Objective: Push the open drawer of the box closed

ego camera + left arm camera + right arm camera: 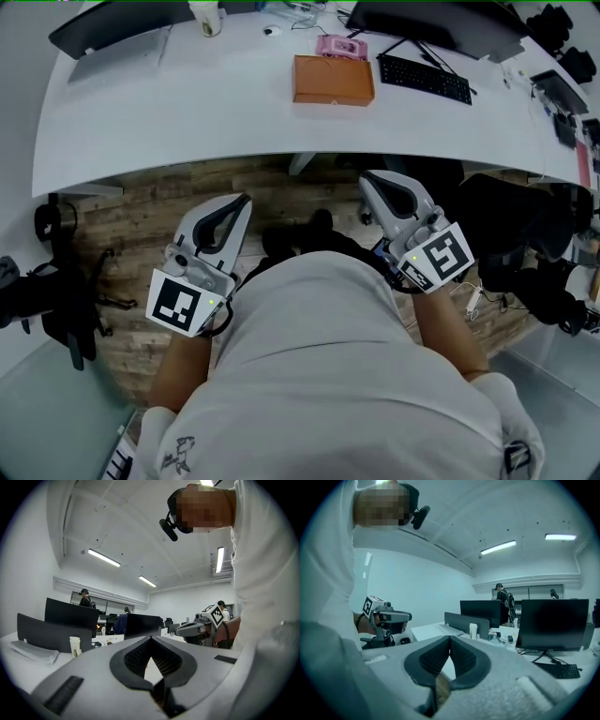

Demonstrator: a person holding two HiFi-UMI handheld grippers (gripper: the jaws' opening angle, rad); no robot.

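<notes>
Orange-brown box [333, 80] is sitting on the white table [187, 112], well ahead of the left gripper [244, 199] and the right gripper [367, 178], lining up btwn them but a bit nearer the right gripper's side. Can't tell from the head view whether its drawer is standing open. Just beyond the box a small pink object [339, 45] is lying, w/ a black keyboard [424, 78] off further to the right gripper's side. Neither gripper is touching the box. Both are hovering short of the table's near edge, over the wood floor [131, 220], close in front of the person's torso. Left gripper is clenched, pads meeting at the tips, nothing btwn them. Right gripper is likewise clenched and empty. A paper cup [206, 17] is standing far ahead of the left gripper, at the table's back.
</notes>
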